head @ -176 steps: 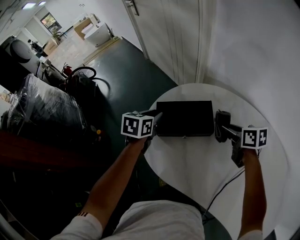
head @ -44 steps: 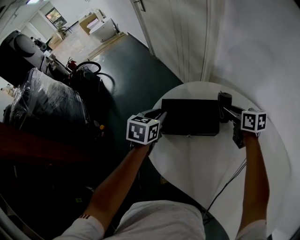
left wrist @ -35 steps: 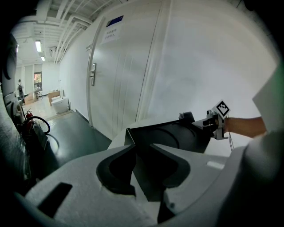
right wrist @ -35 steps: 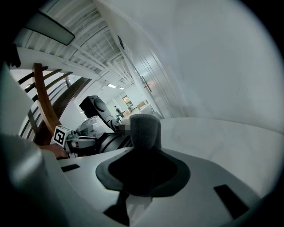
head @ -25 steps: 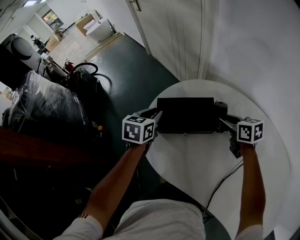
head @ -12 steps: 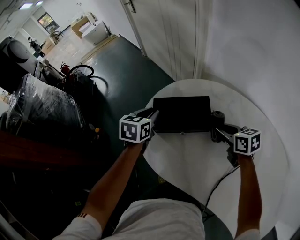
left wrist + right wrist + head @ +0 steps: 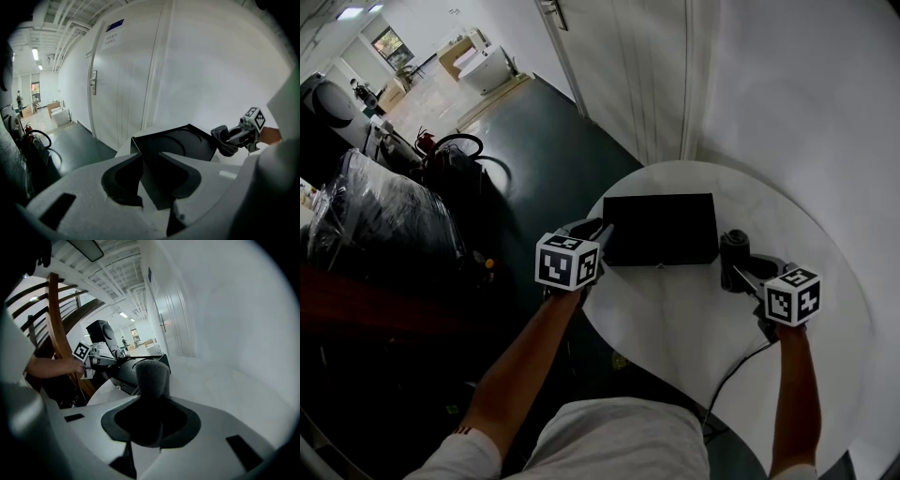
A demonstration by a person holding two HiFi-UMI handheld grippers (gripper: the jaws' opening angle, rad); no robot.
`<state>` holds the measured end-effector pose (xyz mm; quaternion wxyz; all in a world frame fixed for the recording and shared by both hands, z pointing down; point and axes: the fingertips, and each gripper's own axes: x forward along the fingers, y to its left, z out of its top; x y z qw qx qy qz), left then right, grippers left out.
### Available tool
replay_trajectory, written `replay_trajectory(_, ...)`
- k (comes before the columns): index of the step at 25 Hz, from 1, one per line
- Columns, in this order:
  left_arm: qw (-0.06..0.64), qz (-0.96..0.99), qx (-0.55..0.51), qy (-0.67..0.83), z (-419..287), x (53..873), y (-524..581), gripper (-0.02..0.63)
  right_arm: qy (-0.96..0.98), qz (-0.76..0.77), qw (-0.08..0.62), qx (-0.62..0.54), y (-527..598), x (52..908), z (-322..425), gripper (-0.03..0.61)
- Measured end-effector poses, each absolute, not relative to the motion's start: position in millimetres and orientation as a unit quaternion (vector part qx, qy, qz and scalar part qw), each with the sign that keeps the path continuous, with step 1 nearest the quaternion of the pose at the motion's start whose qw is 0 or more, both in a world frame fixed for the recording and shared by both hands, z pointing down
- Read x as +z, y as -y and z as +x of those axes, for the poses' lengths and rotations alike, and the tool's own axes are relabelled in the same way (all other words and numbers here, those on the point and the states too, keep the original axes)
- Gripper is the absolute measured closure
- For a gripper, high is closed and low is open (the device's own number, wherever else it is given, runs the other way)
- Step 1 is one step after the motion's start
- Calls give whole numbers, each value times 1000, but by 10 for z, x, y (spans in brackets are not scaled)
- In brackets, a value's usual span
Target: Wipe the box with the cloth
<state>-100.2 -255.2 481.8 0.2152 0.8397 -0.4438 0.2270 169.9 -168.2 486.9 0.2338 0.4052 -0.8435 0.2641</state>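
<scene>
The black box (image 7: 659,229) lies flat on the round white table (image 7: 694,323), towards its far edge near the white door (image 7: 614,75). The left gripper (image 7: 598,234) has its jaws partly apart and clamped on the box's left end, a corner of the box sitting between them. The right gripper (image 7: 739,272) is closed on a rolled dark grey cloth (image 7: 734,251), which stands up between its jaws just beside the box's right end; whether it touches the box cannot be told. A black cable (image 7: 736,375) trails from that gripper over the table's near edge. A plastic-wrapped bundle (image 7: 384,225) sits well off to the left on the dark floor.
</scene>
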Motion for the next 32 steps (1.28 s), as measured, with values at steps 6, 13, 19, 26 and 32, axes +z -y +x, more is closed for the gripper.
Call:
replay_trajectory(6, 189, 851, 203, 445, -1024, 4591, 2389, 512, 848, 434, 208, 223, 1683, 4519, 1713, 483)
replay_trajectory(13, 146, 874, 159, 435, -945, 4159, 2234, 531, 868, 429, 172, 178, 1748, 4092, 1471, 483)
replay_trajectory(19, 99, 899, 91, 416, -854, 3646, 2071, 540, 902, 405, 99, 115, 1749, 3544, 1057, 483)
replay_trajectory(26, 55, 917, 8, 396, -747, 2972, 1801, 555, 927, 368, 48, 61, 1568, 2924, 655, 483)
replay_trajectory(32, -3, 929, -38, 367, -773, 2607, 1567, 571, 938, 346, 10, 19, 1421, 2590, 318, 483)
